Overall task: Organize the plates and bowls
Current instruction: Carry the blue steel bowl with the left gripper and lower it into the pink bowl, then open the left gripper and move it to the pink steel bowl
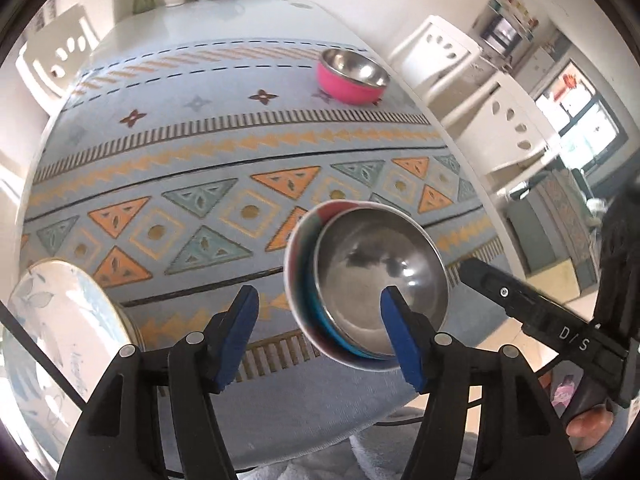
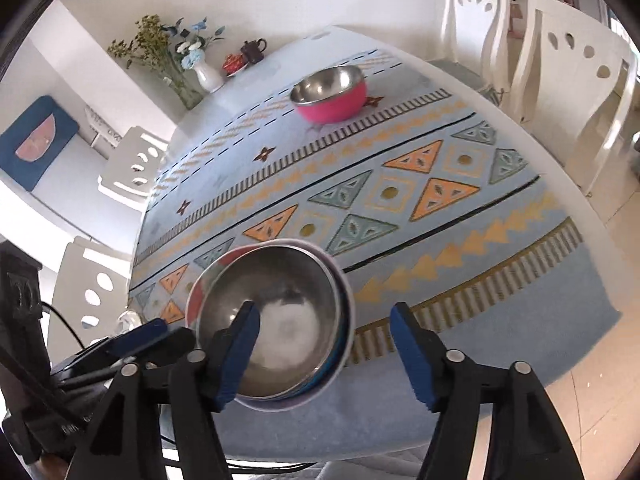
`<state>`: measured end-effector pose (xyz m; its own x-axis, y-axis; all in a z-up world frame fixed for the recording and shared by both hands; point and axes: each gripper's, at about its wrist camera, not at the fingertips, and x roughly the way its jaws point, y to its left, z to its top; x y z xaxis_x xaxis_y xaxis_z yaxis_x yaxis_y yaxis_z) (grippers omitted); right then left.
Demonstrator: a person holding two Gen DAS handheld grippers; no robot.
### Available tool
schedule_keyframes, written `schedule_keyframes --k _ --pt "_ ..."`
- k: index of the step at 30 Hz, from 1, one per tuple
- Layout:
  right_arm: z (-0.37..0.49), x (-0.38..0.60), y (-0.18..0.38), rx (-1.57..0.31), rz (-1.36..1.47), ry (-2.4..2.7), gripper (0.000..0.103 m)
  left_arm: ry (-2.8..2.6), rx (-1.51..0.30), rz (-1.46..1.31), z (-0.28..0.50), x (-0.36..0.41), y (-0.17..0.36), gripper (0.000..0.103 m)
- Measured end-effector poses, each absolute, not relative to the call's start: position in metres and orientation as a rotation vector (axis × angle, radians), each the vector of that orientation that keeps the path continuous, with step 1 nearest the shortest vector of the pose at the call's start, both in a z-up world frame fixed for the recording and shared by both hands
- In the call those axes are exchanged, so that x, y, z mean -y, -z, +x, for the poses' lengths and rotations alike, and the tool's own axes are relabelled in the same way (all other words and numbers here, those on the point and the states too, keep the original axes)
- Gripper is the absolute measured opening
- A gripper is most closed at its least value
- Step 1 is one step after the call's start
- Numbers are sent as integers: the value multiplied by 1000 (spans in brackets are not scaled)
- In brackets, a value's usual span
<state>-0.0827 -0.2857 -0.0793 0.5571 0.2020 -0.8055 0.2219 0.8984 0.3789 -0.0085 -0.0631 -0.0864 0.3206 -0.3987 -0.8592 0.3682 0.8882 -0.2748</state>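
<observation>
A steel bowl with a blue outside (image 1: 372,284) sits nested in a white bowl with red stripes (image 1: 298,264), near the table's front edge. My left gripper (image 1: 322,336) is open. Its right pad is over the steel bowl's inside, its left pad is outside, and the near left rim lies between them untouched. My right gripper (image 2: 324,344) is open too and straddles the opposite rim of the same nested bowls (image 2: 280,320), with its left pad inside. A pink bowl with a steel inside (image 1: 352,76) (image 2: 330,94) stands alone at the far side.
Floral plates (image 1: 60,340) lie stacked at the near left corner of the patterned blue tablecloth (image 1: 200,152). A vase (image 2: 208,74), a red cup and a dark teapot (image 2: 254,50) stand at the table's far end. White chairs (image 2: 560,80) ring the table.
</observation>
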Motion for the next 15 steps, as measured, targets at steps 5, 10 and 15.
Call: schedule_keyframes --k 5,10,15 --pt "-89 304 93 -1018 576 49 66 486 -1171 -73 -8 56 95 61" --pt "-95 309 100 -1038 616 54 66 517 -1166 -74 -11 61 91 61" --pt "-94 322 66 -946 621 35 66 583 -1090 -110 -7 63 59 61"
